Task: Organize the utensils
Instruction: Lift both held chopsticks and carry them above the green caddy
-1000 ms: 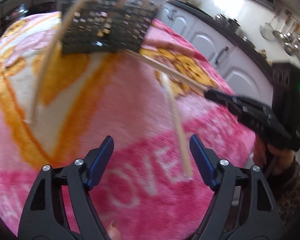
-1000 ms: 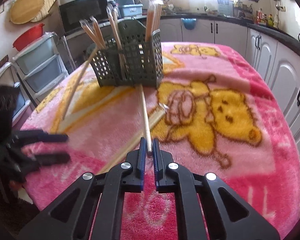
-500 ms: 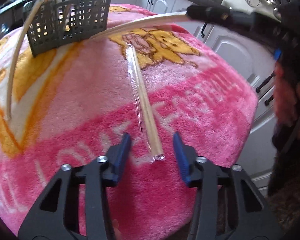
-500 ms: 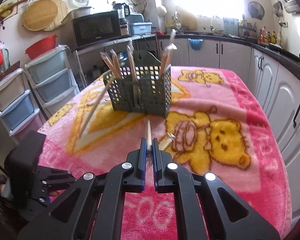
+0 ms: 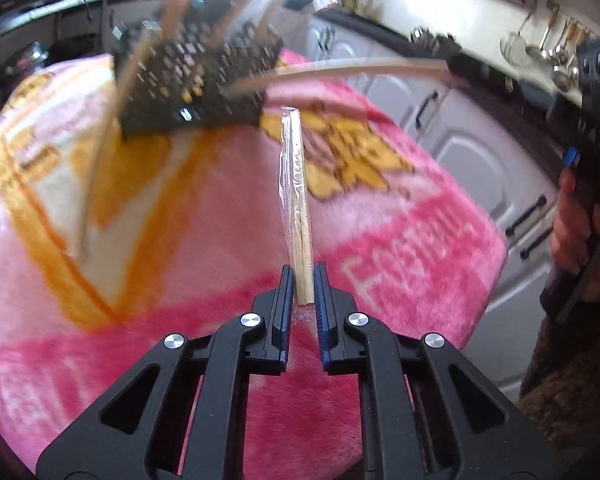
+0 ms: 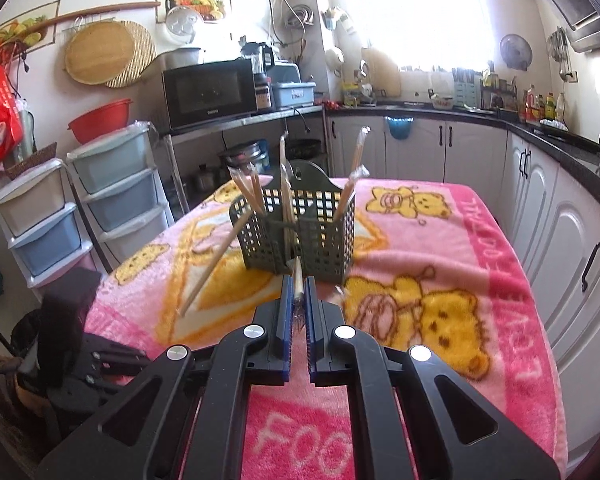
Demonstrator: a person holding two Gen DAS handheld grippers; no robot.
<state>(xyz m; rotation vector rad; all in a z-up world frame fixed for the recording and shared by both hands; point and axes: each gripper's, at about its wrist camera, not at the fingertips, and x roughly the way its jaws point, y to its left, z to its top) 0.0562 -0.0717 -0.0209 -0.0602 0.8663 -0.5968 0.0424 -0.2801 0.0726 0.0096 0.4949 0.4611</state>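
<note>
Left wrist view: pink cartoon blanket (image 5: 180,240) over table, white cabinets (image 5: 480,152) behind. Left gripper (image 5: 303,288) pinching near end of wrapped chopsticks (image 5: 298,200), long axis running straight away toward dark mesh utensil basket (image 5: 196,76), far tip close to its base. Second chopstick pair (image 5: 340,70) held level at right, tip toward basket. Right wrist view: kitchen with microwave (image 6: 210,92) and plastic drawers (image 6: 112,184). Right gripper (image 6: 298,304) clamped on chopstick end (image 6: 298,280), pointing at utensil basket (image 6: 300,232), more chopsticks upright inside.
</note>
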